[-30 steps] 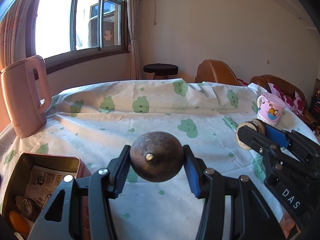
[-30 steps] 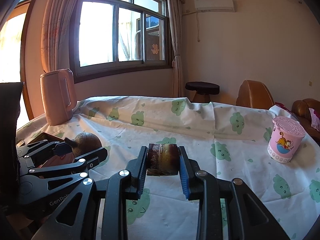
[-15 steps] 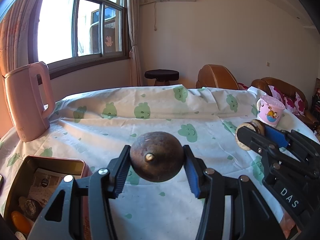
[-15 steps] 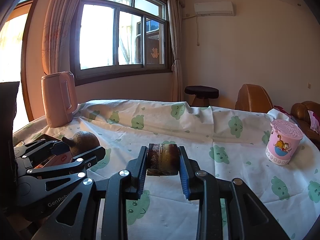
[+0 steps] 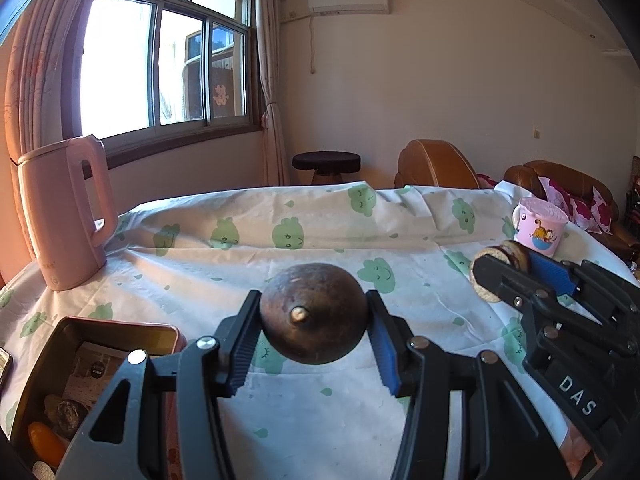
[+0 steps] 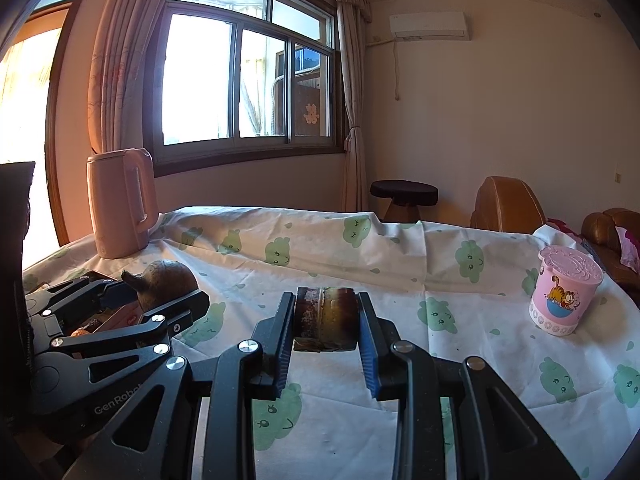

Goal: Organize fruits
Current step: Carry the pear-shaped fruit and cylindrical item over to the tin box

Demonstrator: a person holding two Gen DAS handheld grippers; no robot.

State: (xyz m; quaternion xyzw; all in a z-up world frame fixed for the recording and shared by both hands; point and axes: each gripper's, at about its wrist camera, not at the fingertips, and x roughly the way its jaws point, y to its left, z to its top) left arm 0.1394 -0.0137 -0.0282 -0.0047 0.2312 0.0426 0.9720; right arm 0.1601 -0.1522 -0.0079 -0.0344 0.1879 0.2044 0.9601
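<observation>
My left gripper (image 5: 314,320) is shut on a round dark brown fruit (image 5: 314,316) with a short stem, held above the table. The same fruit shows in the right wrist view (image 6: 166,284), at the left. My right gripper (image 6: 326,320) is shut on a flat brown fruit slice (image 6: 326,316), held above the cloth. That slice and gripper show at the right of the left wrist view (image 5: 502,270). An open red tin box (image 5: 100,364) with several items inside sits at the lower left, below and left of the left gripper.
A pink kettle (image 5: 64,216) stands at the table's back left. A pink cartoon cup (image 6: 566,296) stands at the right. The table has a white cloth (image 5: 320,240) with green prints. A stool and brown sofas stand behind the table.
Both grippers have risen a little with their fruits still held. The view of the box has shifted slightly. The grips have not changed.
</observation>
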